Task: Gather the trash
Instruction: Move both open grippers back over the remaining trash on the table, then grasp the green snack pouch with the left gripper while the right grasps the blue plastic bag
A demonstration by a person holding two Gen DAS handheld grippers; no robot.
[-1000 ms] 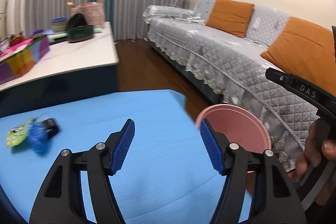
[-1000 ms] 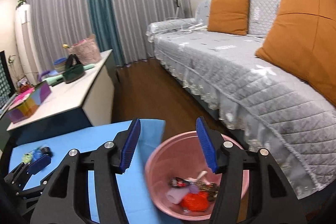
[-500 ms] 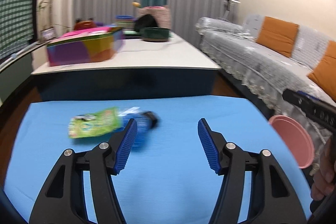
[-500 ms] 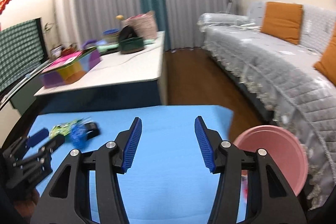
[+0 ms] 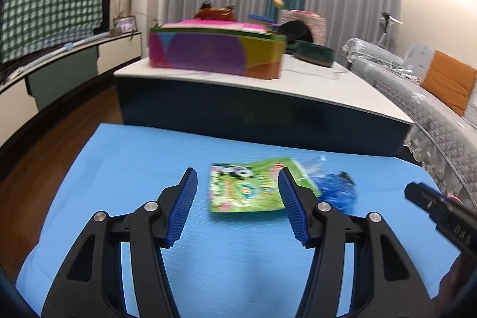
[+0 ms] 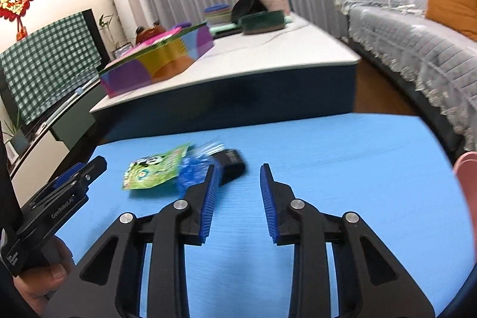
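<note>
A green snack packet with a panda print (image 5: 246, 187) lies flat on the blue table (image 5: 125, 157). A crumpled blue wrapper (image 5: 338, 189) lies beside it on the right, with a small black item (image 6: 232, 164) past that. My left gripper (image 5: 238, 198) is open and empty, its fingertips on either side of the green packet (image 6: 155, 170), just short of it. My right gripper (image 6: 237, 192) is open and empty, a little right of the black item. The pink bin's rim (image 6: 466, 178) shows at the right edge of the right wrist view.
Behind the blue table stands a white-topped low table (image 5: 313, 79) with a colourful box (image 5: 214, 52), a dark green bowl (image 5: 316, 55) and bags. A grey-covered sofa (image 6: 417, 43) with orange cushions runs along the right. A TV cabinet (image 5: 59, 58) is at the left.
Both grippers have swung left, away from the pink bin and towards the trash on the blue table. The green packet now lies between my left fingertips. Both grippers stayed open.
</note>
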